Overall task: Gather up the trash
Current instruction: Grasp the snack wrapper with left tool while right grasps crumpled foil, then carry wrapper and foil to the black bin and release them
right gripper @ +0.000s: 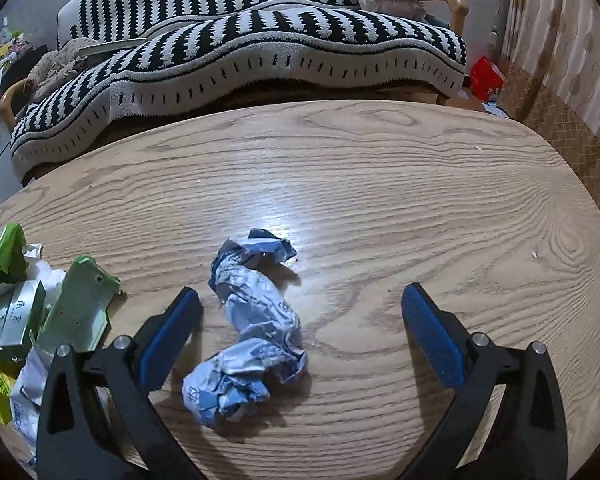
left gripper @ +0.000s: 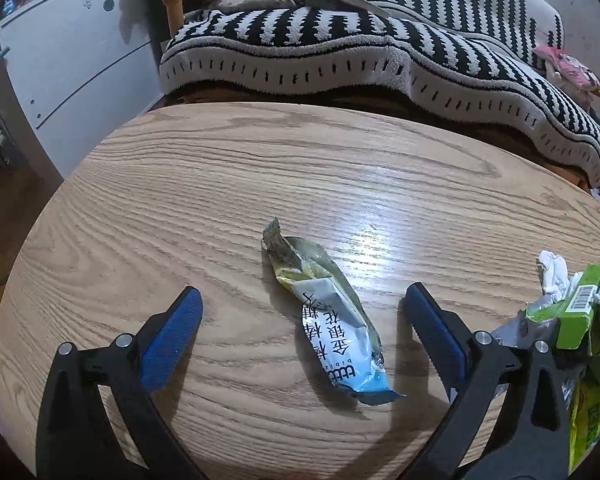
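In the left wrist view a flattened snack wrapper, white, blue and olive with printed characters, lies on the wooden table. My left gripper is open, its blue-padded fingers on either side of the wrapper, not touching it. In the right wrist view a crumpled blue and white wrapper lies on the table. My right gripper is open and straddles it; the wrapper lies close to the left finger.
A pile of green and white packaging and tissue sits at the right edge in the left wrist view and at the left edge in the right wrist view. A black-and-white striped sofa stands behind the table. A white cabinet is at left.
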